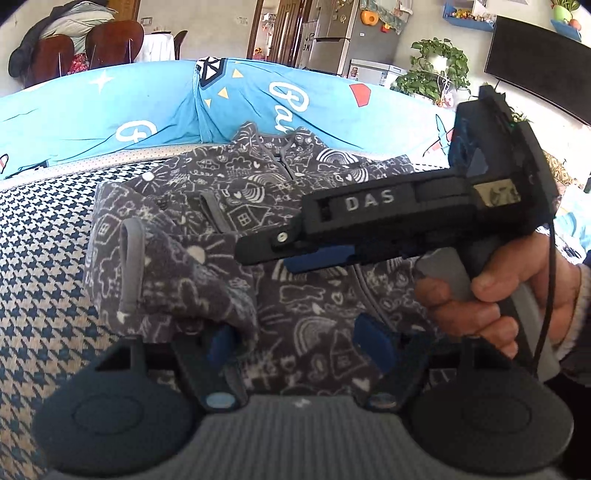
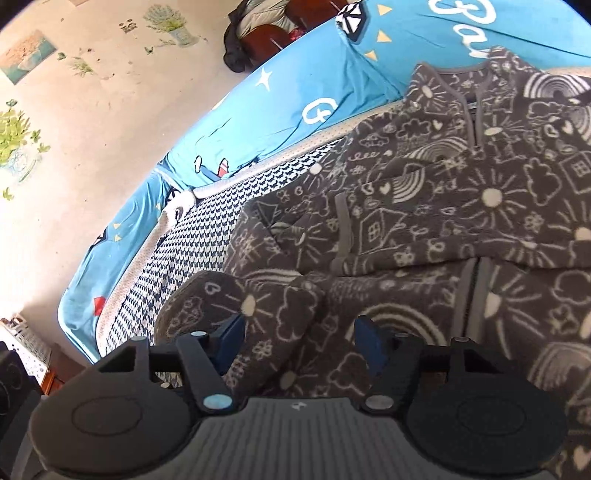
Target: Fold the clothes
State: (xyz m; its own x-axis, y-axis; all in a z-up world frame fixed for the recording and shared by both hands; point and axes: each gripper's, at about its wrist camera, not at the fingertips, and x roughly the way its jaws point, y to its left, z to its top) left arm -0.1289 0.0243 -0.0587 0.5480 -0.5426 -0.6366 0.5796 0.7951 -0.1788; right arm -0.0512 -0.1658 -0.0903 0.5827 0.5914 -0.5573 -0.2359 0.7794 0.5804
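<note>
A grey fleece garment [image 1: 258, 192] with white doodle prints lies spread on the houndstooth cover [image 1: 44, 258], its zip collar at the far side. One sleeve [image 1: 166, 266] with a grey cuff is folded across the body. My left gripper [image 1: 297, 343] is open at the near hem; the sleeve's edge drapes over its left finger. My right gripper [image 1: 288, 254], held by a hand [image 1: 498, 295], reaches in from the right just above the garment. In the right wrist view the right gripper [image 2: 301, 343] is open, with a fold of the sleeve [image 2: 258, 314] lying against its left pad.
A blue printed cover [image 1: 110, 110] rises behind the garment as a backrest. Beyond it stand wooden chairs [image 1: 110, 40], a fridge [image 1: 332, 33], a potted plant [image 1: 436, 70] and a dark screen [image 1: 535, 62]. The right wrist view shows a beige floor [image 2: 92, 166] to the left of the seat.
</note>
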